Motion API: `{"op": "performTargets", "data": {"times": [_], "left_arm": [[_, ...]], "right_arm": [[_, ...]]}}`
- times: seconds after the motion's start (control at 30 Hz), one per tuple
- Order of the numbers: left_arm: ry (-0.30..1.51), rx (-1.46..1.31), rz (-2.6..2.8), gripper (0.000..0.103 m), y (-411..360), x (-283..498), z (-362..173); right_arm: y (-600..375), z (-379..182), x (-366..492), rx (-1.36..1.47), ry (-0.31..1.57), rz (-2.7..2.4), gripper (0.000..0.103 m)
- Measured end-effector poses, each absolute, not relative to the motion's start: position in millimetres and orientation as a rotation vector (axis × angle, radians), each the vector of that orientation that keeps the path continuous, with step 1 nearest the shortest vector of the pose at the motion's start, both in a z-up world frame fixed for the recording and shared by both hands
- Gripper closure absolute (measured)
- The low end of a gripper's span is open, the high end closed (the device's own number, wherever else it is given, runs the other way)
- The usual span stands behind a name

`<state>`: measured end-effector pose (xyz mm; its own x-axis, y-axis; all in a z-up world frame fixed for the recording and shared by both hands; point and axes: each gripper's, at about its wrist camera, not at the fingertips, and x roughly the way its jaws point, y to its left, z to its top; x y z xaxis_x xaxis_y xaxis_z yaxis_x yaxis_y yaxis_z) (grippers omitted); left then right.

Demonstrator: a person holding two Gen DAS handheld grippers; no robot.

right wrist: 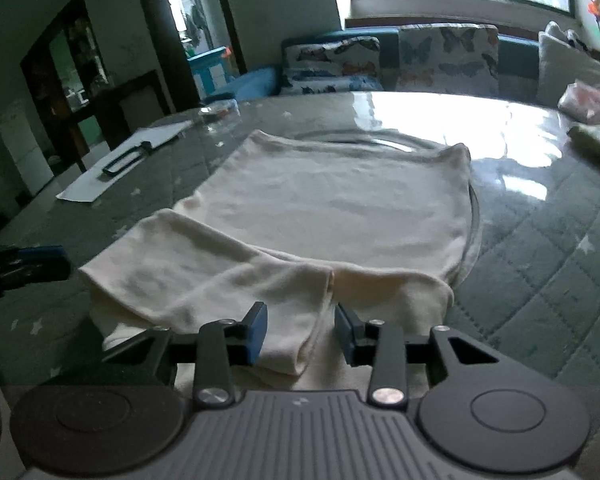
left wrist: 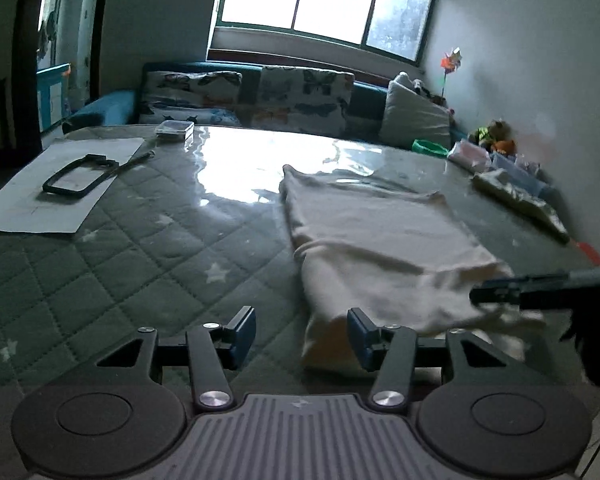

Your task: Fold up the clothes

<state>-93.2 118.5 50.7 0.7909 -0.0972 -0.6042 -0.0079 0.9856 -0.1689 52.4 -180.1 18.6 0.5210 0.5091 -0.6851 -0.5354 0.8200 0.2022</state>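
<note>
Folding: I take the shirt [right wrist: 328, 200] hem next.
Left gripper [left wrist: 302, 334]: released, beside shirt's corner.
Right gripper [right wrist: 300, 334]: released, straddling the hem (grip both layers).

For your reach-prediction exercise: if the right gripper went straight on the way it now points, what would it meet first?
Most likely the cream garment: its folded near edge lies directly ahead of the open right gripper, though exact depth is unclear.
</note>
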Motion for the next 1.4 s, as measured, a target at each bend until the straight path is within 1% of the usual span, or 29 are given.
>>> {"op": "performTargets", "data": {"times": [0.17, 0.23, 0.4, 0.67, 0.77, 0.8, 0.83, 0.87, 0.9, 0.93, 0.97, 1.07, 1.17, 1.3, 1.4], "left_arm": [[0.673, -0.098, -0.068, 0.052, 104.1, -90.6, 40.4], [0.672, -0.085, -0.075, 0.066, 99.4, -87.8, 37.6], [0.661, -0.098, -0.058, 0.077, 101.5, -82.8, 36.7], [0.644, -0.009, -0.055, 0.076, 86.9, -80.8, 32.4], [0.658, 0.027, -0.017, 0.078, 85.4, -76.8, 27.5], [0.663, 0.040, -0.004, 0.084, 84.9, -75.6, 25.9], [0.668, 0.059, 0.005, 0.088, 84.1, -75.3, 24.0], [0.666, 0.072, 0.014, 0.088, 83.8, -76.2, 22.8], [0.664, 0.085, 0.024, 0.091, 83.5, -77.0, 21.7], [0.660, 0.093, 0.032, 0.093, 83.8, -78.3, 21.5], [0.656, 0.102, 0.040, 0.094, 83.9, -79.4, 21.4], [0.639, 0.123, 0.055, 0.095, 82.0, -82.1, 23.4], [0.620, 0.144, 0.042, 0.096, 78.6, -86.0, 26.1], [0.640, 0.148, 0.027, 0.098, 80.7, -85.8, 22.4], [0.671, 0.146, 0.018, 0.097, 84.3, -84.3, 20.8]], "right_arm": [[-177.1, 18.9, 53.1, -0.042, 0.811, 0.609, 0.067], [-176.4, 19.7, 53.3, -0.045, 0.812, 0.600, 0.067], [-178.3, 21.4, 53.9, -0.043, 0.818, 0.588, 0.067], [-175.6, 20.8, 54.6, -0.053, 0.811, 0.590, 0.067], [-174.2, 20.0, 54.4, -0.059, 0.808, 0.591, 0.067], [-173.3, 19.6, 53.8, -0.068, 0.805, 0.591, 0.067], [-172.2, 19.5, 52.7, -0.083, 0.800, 0.591, 0.068], [-171.1, 19.3, 51.6, -0.098, 0.796, 0.591, 0.072], [-169.9, 19.1, 50.5, -0.113, 0.791, 0.590, 0.075], [-168.9, 19.0, 49.4, -0.126, 0.786, 0.590, 0.080], [-167.9, 19.1, 48.2, -0.139, 0.779, 0.591, 0.088], [-164.2, 21.9, 43.3, -0.182, 0.748, 0.593, 0.096], [-163.0, 32.7, 33.6, -0.233, 0.689, 0.579, 0.097], [-168.1, 46.4, 22.3, -0.278, 0.640, 0.546, 0.097], [-172.7, 39.8, 26.2, -0.264, 0.689, 0.548, 0.096]]}}
